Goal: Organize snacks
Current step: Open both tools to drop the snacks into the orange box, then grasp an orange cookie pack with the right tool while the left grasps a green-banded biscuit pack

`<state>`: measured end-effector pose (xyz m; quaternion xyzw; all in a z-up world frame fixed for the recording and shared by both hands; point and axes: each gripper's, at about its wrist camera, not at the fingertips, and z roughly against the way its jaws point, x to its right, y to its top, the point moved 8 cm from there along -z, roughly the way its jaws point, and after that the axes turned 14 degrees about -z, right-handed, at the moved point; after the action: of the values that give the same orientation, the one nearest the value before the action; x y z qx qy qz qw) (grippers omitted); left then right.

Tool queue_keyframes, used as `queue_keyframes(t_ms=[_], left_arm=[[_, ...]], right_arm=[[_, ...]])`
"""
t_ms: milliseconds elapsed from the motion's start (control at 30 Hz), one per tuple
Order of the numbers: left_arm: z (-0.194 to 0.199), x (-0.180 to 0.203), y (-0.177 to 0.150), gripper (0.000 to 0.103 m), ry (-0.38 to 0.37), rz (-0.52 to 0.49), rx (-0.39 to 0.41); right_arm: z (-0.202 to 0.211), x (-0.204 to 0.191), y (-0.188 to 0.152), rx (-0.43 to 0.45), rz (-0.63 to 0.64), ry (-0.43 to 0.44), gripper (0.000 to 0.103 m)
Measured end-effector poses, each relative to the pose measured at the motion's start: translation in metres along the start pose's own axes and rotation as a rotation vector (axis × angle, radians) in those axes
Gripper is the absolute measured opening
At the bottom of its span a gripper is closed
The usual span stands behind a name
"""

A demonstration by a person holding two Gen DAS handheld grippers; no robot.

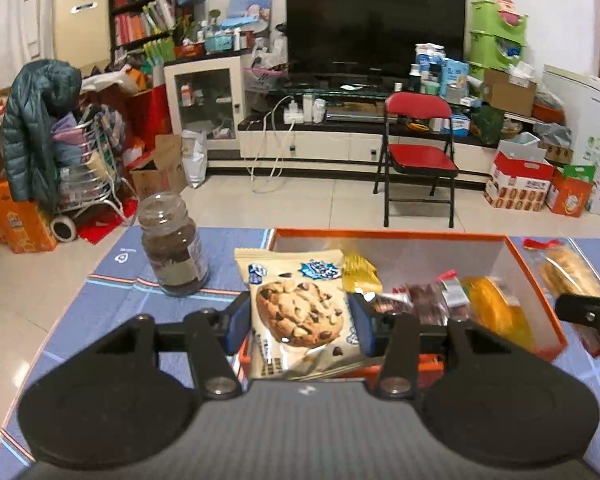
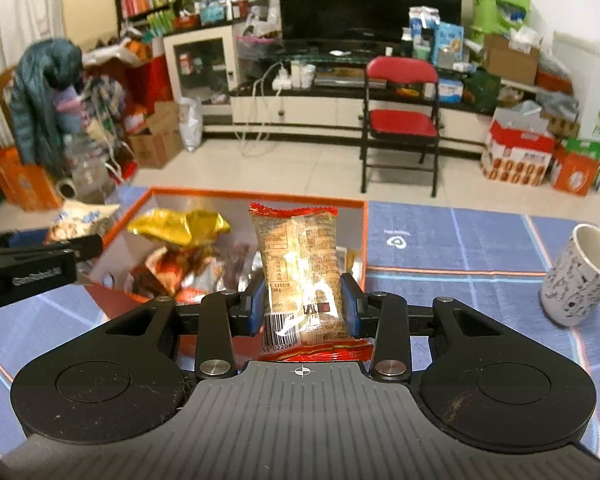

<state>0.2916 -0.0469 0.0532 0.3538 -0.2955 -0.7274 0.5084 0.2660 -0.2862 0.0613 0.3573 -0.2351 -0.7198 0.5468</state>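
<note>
Both packets look bound for the orange box (image 1: 532,280) on the worktop (image 1: 112,280). The left gripper (image 1: 296,320) is clamped on a cookie packet (image 1: 300,308), held over the box's near left corner; the right gripper (image 2: 303,304) is clenched on a clear cracker packet (image 2: 300,264) above the box's right half. Carry each fully past the rim, lower until it nears the snacks inside, then release, keeping the two grippers apart so they don't knock.

Jar (image 1: 175,244) and mug (image 2: 579,276) flank the open-topped, snack-filled box (image 2: 256,196).
</note>
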Motion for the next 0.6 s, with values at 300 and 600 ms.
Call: queue_keyframes(t_ms=[300,600], left_arm=[[-0.058,0.026,0.029,0.101,-0.031,-0.066,-0.004],[0.023,0.001,-0.019,0.102,-0.136,-0.029,0.107]], right_arm=[[-0.056,-0.030,0.032,-0.053,0.027,-0.001,0.030],[0.023,0.013,-0.036,0.038,-0.004,0.039,0.071]])
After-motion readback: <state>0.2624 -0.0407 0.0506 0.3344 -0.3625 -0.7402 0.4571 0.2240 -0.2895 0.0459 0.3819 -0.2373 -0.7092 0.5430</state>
